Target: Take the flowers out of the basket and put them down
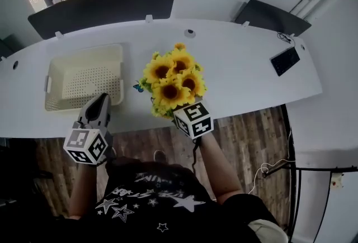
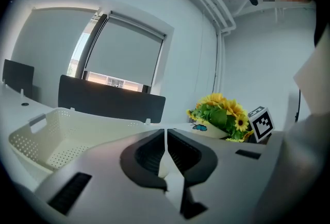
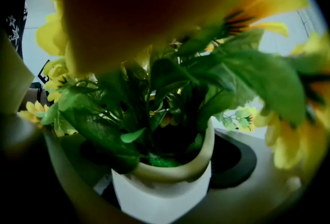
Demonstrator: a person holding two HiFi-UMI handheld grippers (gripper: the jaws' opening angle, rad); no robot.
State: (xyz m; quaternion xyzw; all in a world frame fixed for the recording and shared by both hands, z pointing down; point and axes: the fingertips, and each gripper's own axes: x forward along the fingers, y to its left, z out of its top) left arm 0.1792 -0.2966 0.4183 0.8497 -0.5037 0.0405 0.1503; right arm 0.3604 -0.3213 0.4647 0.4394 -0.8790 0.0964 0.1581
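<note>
A bunch of yellow sunflowers [image 1: 173,80] in a small white pot [image 3: 170,182] hangs over the white table's front part, outside the basket. My right gripper [image 1: 180,105] is shut on the pot, whose wall fills the space between the two fingers [image 3: 234,161]; leaves and petals block most of the right gripper view. The cream perforated basket [image 1: 84,51] stands on the table at the left with nothing in it. My left gripper [image 1: 102,100] is at the basket's near right corner, jaws shut on nothing [image 2: 165,140]. In the left gripper view the basket [image 2: 51,135] is left and the flowers [image 2: 221,112] right.
A dark phone [image 1: 285,60] lies on the white table [image 1: 240,63] at the far right. Dark panels stand along the table's back edge [image 1: 100,7]. A small blue butterfly ornament [image 1: 138,87] sticks out at the bunch's left. Below the table's front edge is wooden floor [image 1: 251,130].
</note>
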